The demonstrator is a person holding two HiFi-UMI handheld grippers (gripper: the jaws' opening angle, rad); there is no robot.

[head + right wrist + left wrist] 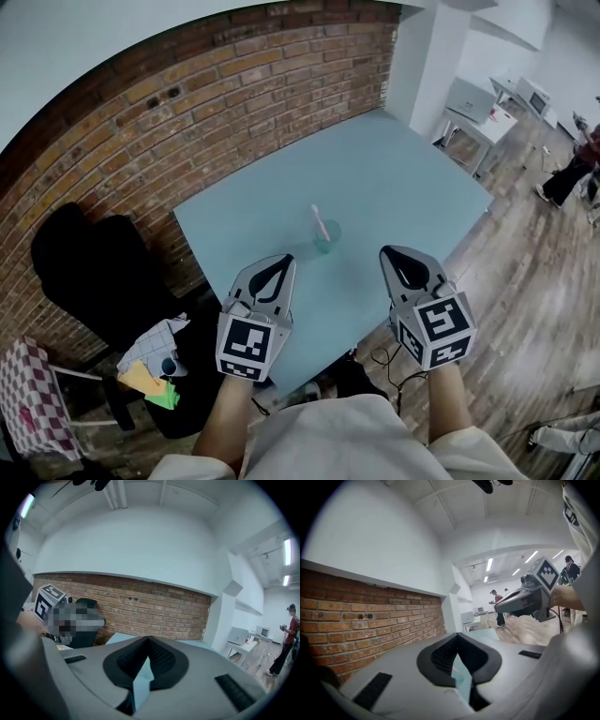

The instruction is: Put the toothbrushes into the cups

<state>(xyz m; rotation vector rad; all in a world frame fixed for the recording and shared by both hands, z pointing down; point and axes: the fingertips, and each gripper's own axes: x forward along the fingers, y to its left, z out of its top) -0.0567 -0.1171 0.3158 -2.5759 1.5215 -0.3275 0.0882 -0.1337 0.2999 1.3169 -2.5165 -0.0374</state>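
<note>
Toothbrush [316,219] prob. in cup [326,240]; tongs [286,259] [387,251] abreast

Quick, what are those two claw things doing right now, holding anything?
Left gripper: closed, holding nothing.
Right gripper: closed, holding nothing.

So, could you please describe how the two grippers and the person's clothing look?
The left gripper and right gripper are grey tapered shells with black textured jaw pads. Each carries a cube with black-and-white square markers at the rear. The person wears a white top.
</note>
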